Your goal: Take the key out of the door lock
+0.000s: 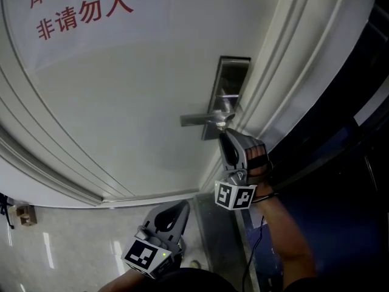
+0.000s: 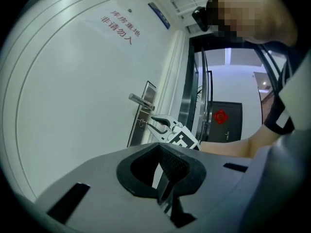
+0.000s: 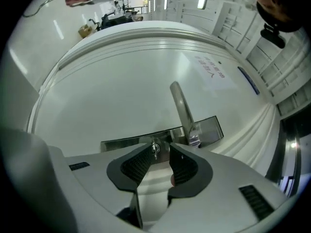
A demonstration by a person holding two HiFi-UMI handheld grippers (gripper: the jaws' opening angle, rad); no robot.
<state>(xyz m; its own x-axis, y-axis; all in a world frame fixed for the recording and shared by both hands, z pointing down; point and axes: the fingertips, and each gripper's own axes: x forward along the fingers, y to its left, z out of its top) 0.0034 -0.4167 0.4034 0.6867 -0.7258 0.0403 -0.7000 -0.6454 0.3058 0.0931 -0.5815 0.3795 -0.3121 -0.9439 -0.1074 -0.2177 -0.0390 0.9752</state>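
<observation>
White door (image 3: 121,91) holds key (image 3: 155,149) between narrowly parted right tongs (image 3: 161,152); left tongs (image 2: 158,147) closed.

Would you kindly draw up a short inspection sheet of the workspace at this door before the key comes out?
Surface: white door with red printed characters near its top.
Job's things: key sits in the lock plate, beside the lever handle.
Clutter: small brown box on the floor at far left.
Grippers: right gripper open, its jaws either side of the key and not closed on it; left gripper shut and empty, held low, apart from the door.
Cables: thin cable beside the person's right forearm.
Surroundings: glossy floor; dark opening right of the door frame.
</observation>
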